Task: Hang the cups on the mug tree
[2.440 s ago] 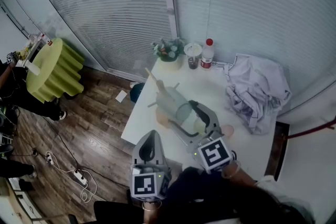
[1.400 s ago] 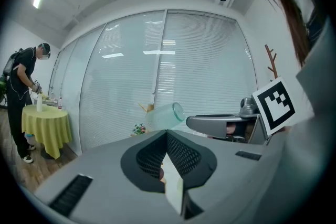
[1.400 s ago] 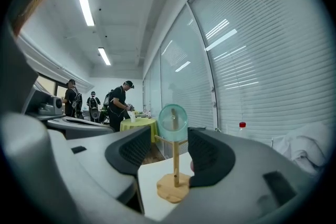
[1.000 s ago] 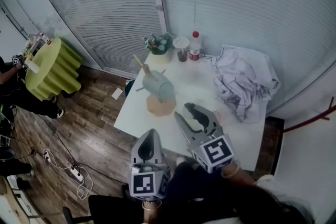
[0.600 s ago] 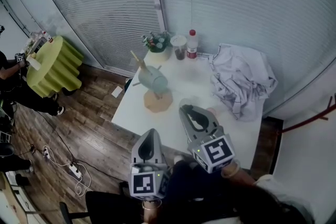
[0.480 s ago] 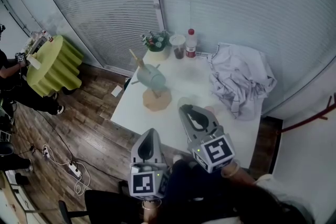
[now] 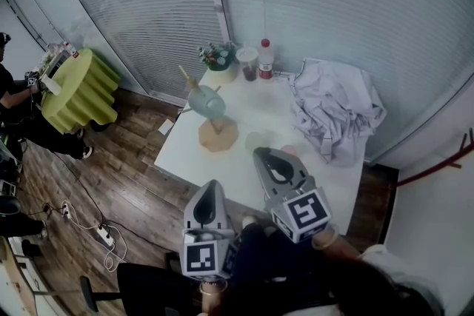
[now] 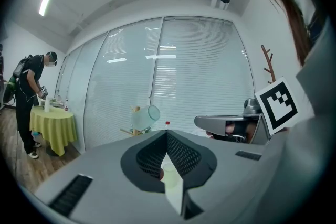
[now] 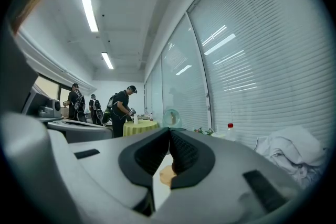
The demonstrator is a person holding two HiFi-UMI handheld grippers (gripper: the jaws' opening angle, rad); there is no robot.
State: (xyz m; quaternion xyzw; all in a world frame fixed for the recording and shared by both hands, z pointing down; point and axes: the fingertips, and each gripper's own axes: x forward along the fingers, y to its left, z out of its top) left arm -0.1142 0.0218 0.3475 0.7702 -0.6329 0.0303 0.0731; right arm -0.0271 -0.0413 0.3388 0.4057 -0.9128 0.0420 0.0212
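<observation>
- Wood makes up the mug tree [image 7: 215, 131], which stands on the far-left part of the white table [image 7: 229, 177]. A teal cup [image 7: 206, 101] hangs on it with its mouth tipped sideways.
- What looks like a second, translucent cup [image 7: 255, 140] stands upright on the table. It is faint in the head view and sits between the tree's base and the right hand-held gripper [image 7: 262, 155].
- The right hand-held gripper's jaws have just been closing. They now meet tip to tip with nothing between them, as its own view confirms.
- The left hand-held gripper [image 7: 211, 187] also has its jaws together and empty. It hovers by the table's near edge.
- The relation that matters: the translucent cup lies just ahead of the right tips, roughly along the line that gripper points. The tree is beyond it, up and to the left. The right hand is clearly nearer than the left.
- Judged from this, the right jaws must part before they can take that cup, and the free pegs slant upward from the trunk.
</observation>
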